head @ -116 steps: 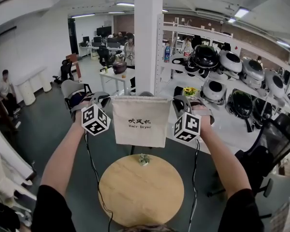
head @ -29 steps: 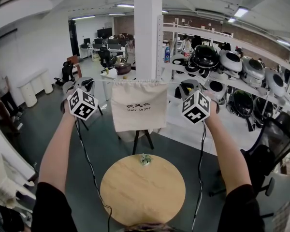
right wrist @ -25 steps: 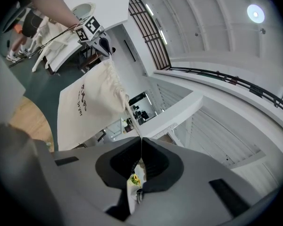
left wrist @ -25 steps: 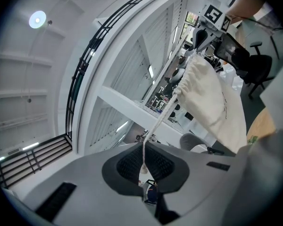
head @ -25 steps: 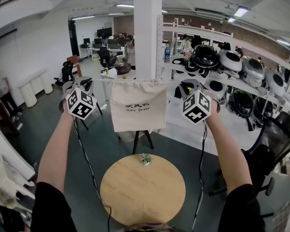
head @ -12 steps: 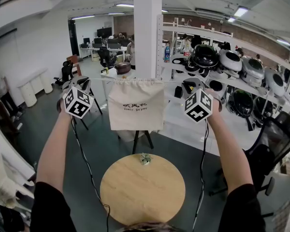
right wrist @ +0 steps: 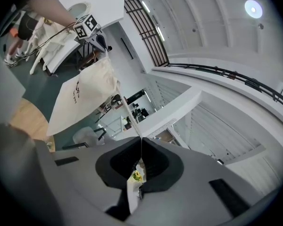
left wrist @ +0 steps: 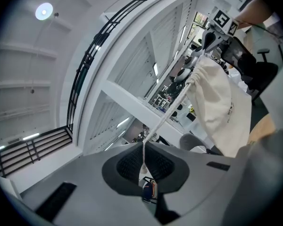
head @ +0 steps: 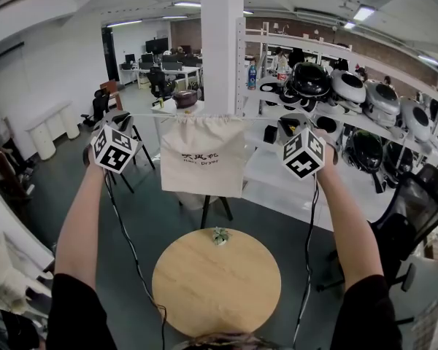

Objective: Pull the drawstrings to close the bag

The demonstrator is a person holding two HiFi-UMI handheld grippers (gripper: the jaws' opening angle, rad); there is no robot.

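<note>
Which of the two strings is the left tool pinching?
The left drawstring, leaving the bag's left corner; the left gripper grips it. The right drawstring runs to the right gripper.

Your head view hides the jaws of the left claw (left wrist: 144, 149) and the right claw (right wrist: 140, 147) behind their marker cubes, and the drawstrings (left wrist: 172, 107) are nearly too thin to trace there. The upper line of print on the bag (head: 202, 159) is too small to read. The little thing (head: 220, 235) at the tabletop's (head: 216, 297) far edge is too small to name.
</note>
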